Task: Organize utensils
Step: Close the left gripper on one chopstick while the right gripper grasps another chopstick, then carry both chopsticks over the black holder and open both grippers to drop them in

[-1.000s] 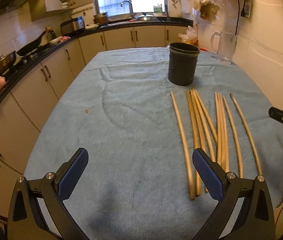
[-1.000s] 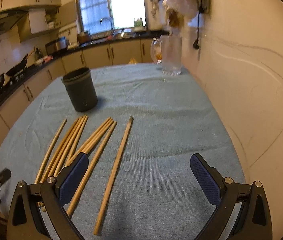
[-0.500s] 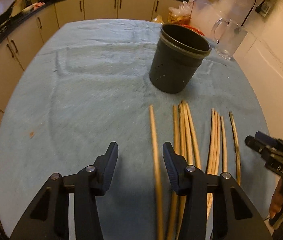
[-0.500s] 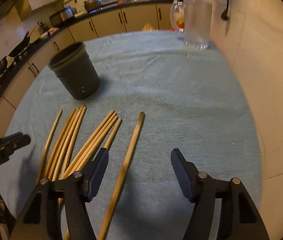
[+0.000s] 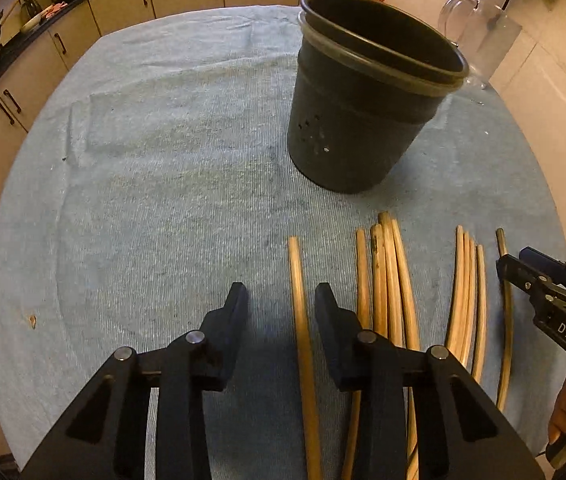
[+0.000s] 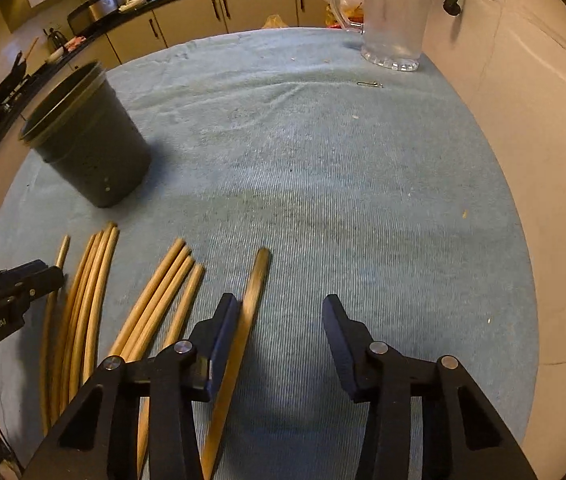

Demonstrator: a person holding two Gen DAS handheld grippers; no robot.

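Several bamboo chopsticks [image 5: 383, 280] lie side by side on the blue towel [image 5: 143, 160], in front of a black perforated holder [image 5: 355, 128] that stands upright. My left gripper [image 5: 281, 300] points steeply down with its jaws closing around the leftmost chopstick [image 5: 297, 276]. That stick lies between the pads, near the right one, with a gap showing. My right gripper [image 6: 279, 312] is also closing. The rightmost chopstick [image 6: 257, 280] lies between its jaws, right beside the left finger [image 6: 225, 320]. The holder [image 6: 91, 152] is at the left in the right wrist view.
A clear glass mug [image 6: 395, 12] stands at the towel's far right, by the wall. Kitchen cabinets and a dark counter run behind and to the left. The right gripper [image 5: 517, 262] and the left gripper [image 6: 49, 274] each show at the edge of the other's view.
Both grippers have moved forward and down over the chopsticks, tilting more steeply. Their jaws have narrowed from wide open to straddling one outer chopstick each.
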